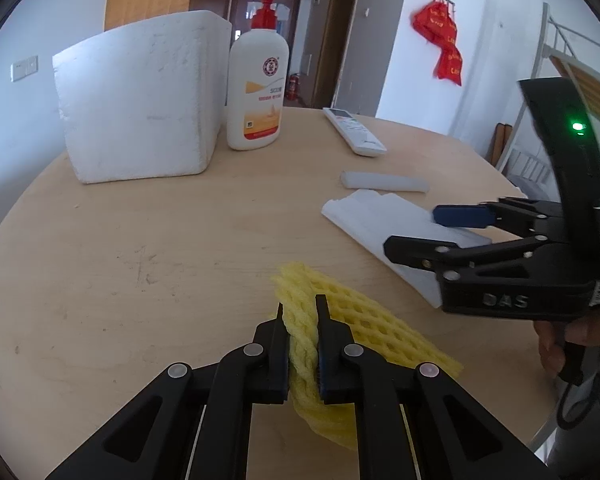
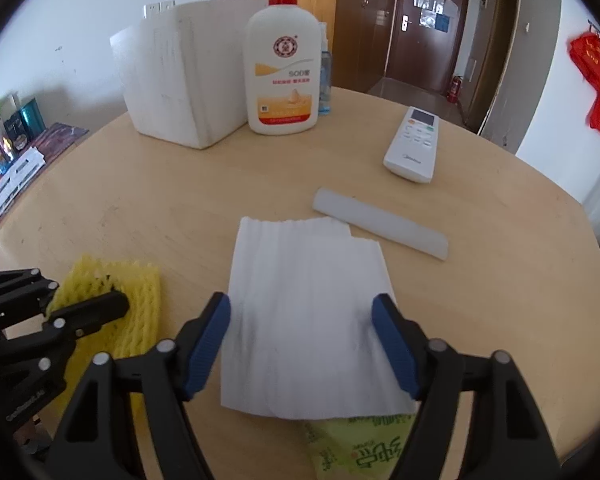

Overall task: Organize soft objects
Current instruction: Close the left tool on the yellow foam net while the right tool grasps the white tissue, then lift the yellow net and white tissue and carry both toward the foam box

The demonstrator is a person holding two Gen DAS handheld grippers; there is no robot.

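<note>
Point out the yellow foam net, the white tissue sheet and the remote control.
yellow foam net [image 1: 364, 320]: left wrist view, mesh right of the tool.
white tissue sheet [image 2: 308, 300]: right wrist view, its middle.
remote control [image 2: 414, 146]: right wrist view, button face.

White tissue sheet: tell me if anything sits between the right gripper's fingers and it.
Nothing visible does. The right gripper is open, with the tissue sheet lying flat on the table between its blue pads. The yellow foam net lies off to the left, pinched by the left gripper.
</note>
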